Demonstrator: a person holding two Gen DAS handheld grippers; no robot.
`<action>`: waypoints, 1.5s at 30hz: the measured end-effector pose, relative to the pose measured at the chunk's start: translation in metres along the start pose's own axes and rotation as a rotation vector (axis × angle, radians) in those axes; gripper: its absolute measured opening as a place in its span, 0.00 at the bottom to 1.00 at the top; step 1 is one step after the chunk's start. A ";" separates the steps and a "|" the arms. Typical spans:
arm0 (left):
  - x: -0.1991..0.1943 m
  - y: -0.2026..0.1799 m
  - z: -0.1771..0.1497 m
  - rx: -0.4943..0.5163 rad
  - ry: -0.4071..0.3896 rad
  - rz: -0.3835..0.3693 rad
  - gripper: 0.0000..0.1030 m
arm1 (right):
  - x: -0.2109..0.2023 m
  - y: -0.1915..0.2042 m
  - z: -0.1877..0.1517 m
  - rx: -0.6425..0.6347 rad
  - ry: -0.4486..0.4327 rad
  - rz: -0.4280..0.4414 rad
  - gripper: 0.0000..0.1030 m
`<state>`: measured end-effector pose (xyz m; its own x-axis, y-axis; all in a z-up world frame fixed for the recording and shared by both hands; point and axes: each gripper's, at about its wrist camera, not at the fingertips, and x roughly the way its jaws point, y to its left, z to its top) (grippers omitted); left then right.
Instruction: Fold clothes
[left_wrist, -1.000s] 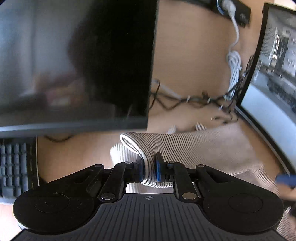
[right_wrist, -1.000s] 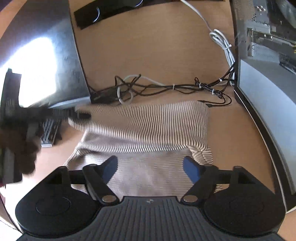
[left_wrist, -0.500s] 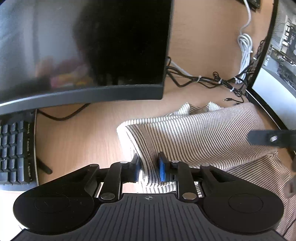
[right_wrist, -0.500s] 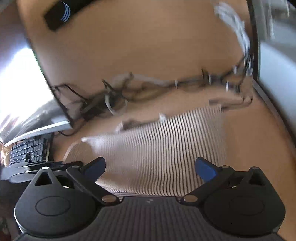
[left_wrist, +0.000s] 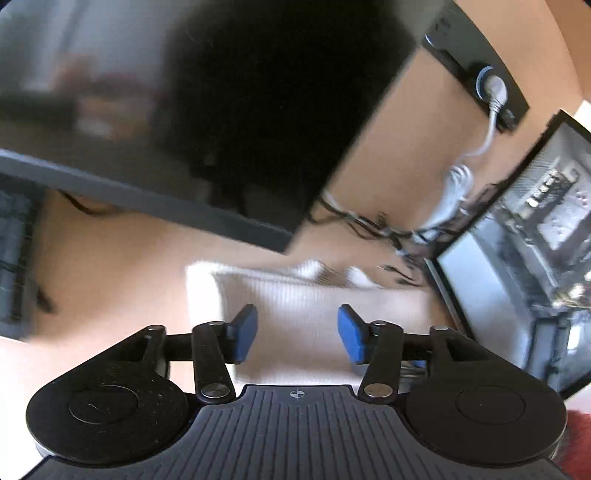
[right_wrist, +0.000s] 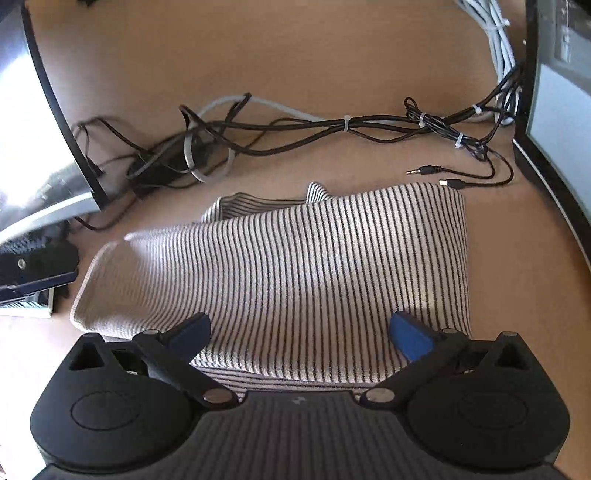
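Brown desk fills most of what I see, hemmed in by a dark monitor on my left side and another screen on my right, with a tangle of cables strung between them along the back. On the bare patch in the middle lies the striped garment, already doubled over into a broad band whose long axis runs left to right across my view, its stripes running away from me. One looser layer pokes out at the far edge.

My right claw hangs directly over the garment's near edge, spread as wide as it goes, nothing pinched, cloth showing between the fingers. My left claw sits over the left end of the same band (that view is smeared, so detail is poor); its jaws are opening, with cloth under the gap but neither pad pressing on it.

By my judgement the next fold turns on that long axis: each claw is nearest its own end, so both ends are in reach.
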<state>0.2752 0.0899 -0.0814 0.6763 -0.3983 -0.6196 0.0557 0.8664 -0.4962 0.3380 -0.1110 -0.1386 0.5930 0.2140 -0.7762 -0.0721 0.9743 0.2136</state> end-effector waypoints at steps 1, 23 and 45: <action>0.008 0.001 -0.001 -0.002 0.016 0.008 0.59 | 0.001 0.002 0.000 -0.006 0.001 -0.012 1.00; 0.048 0.036 0.009 0.030 0.099 0.112 0.81 | 0.019 -0.098 0.049 0.098 -0.021 0.071 0.79; -0.056 -0.015 -0.028 0.437 -0.001 -0.005 0.26 | -0.123 -0.002 -0.004 -0.573 -0.161 0.068 0.21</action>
<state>0.2158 0.0903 -0.0562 0.6762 -0.4025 -0.6171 0.3645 0.9107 -0.1946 0.2622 -0.1393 -0.0460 0.6824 0.3077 -0.6630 -0.5087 0.8513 -0.1285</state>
